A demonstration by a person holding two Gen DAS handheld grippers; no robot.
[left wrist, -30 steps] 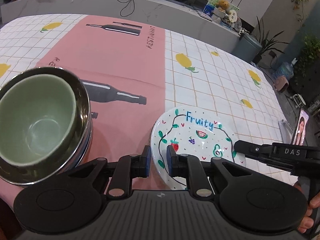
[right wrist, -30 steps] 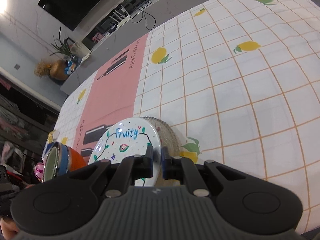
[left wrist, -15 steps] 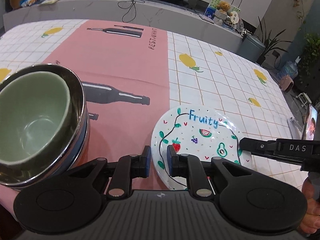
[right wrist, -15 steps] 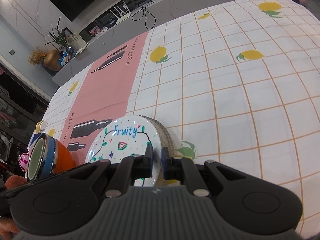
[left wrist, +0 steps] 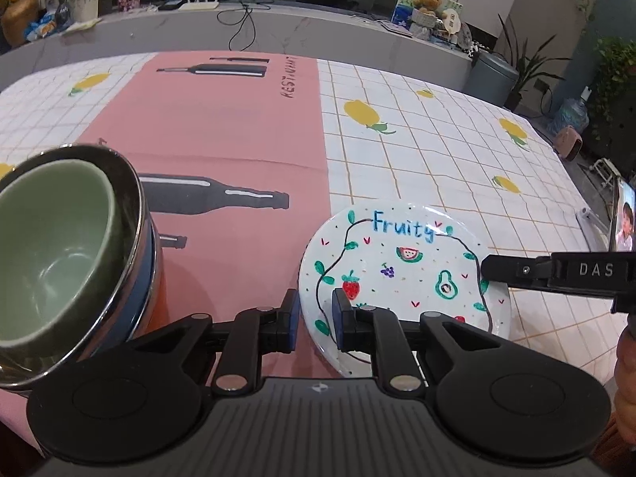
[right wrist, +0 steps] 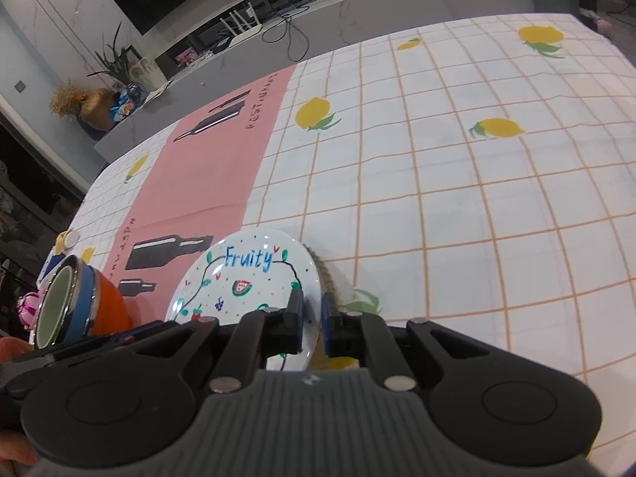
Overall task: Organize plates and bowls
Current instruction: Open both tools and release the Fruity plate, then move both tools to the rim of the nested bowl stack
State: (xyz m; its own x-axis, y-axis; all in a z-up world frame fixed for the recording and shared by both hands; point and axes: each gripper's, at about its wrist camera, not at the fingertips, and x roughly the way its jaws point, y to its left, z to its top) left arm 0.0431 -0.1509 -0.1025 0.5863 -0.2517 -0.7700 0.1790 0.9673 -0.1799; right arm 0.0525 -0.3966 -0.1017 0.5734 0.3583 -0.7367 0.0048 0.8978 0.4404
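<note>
Left wrist view: your left tool [left wrist: 314,324] grips the near-left rim of the Fruity plate [left wrist: 401,274], with its two pads on each side of the edge. Your right tool [right wrist: 312,328] is closed on the opposite rim of the same plate [right wrist: 242,282]; in the left view its black fingers [left wrist: 516,272] come in from the right. In the right wrist view the plate is tilted, and a woven mat [right wrist: 332,284] shows just behind it. To the left of your left tool, the green bowl [left wrist: 51,250] sits inside a steel bowl [left wrist: 127,214]. Beneath all this is the counter [left wrist: 417,159] with its lemon cloth.
</note>
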